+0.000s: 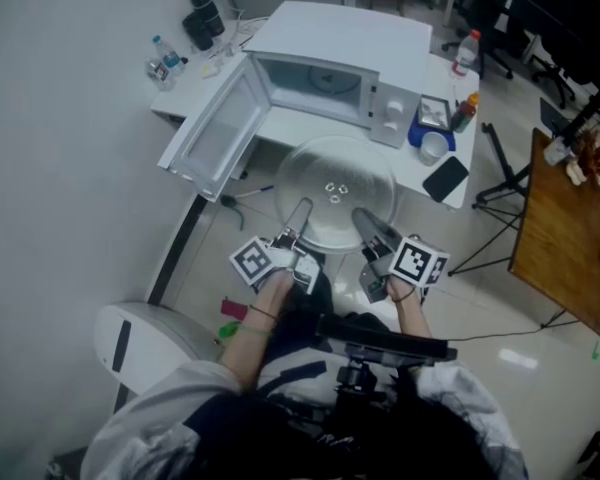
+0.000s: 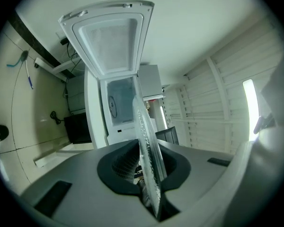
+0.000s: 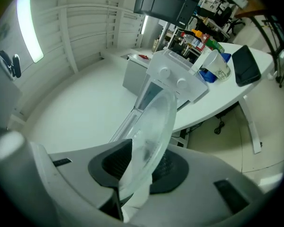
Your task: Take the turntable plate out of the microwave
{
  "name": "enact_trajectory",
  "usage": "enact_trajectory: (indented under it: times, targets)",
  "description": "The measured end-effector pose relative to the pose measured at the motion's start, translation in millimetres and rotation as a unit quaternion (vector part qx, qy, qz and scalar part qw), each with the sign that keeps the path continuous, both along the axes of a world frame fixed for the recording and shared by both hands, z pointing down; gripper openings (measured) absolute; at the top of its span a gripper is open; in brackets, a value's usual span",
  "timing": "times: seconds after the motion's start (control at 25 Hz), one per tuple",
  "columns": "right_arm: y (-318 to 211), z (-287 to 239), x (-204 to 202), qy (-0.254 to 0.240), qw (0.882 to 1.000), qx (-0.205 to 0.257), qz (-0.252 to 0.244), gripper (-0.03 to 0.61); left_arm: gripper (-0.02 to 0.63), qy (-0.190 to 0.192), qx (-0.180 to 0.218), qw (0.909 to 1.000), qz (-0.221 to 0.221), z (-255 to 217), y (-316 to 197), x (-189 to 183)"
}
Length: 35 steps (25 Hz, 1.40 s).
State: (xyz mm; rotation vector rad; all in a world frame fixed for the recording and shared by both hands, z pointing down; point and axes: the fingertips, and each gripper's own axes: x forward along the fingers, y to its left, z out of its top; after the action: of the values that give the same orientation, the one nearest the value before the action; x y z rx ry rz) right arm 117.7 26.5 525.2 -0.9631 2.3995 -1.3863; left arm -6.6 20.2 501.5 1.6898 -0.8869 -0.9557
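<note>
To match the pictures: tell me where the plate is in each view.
Head view: plate, centre, before the microwave.
Left gripper view: edge-on, lower centre, between the jaws.
Right gripper view: lower centre, between the jaws.
Shared landmark: the microwave, above the plate in all three.

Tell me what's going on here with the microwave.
A person holds a two-jaw gripper in each hand, and both are clamped on the near rim of the glass turntable plate: the left gripper on its left side, the right gripper on its right. The plate is already out of the microwave, held roughly level in the air in front of it. The microwave door stands wide open, and the oven sits on a white table.
</note>
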Motion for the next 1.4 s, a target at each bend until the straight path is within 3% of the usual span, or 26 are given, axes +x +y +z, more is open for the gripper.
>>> enact_trajectory:
  times: [0.6,1.4]
  targets:
    - [46.7,-14.9,1.4,-0.018,0.999,0.021,-0.017,0.101,0.023,-0.005,0.017,0.9997,-0.016,-17.9,51.5,2.2]
    - [61.0,-20.6,-19.1,-0.017,0.999,0.032,-0.028,0.1,0.023,-0.002,0.016,0.9995,-0.027,-16.5,68.4,-20.0]
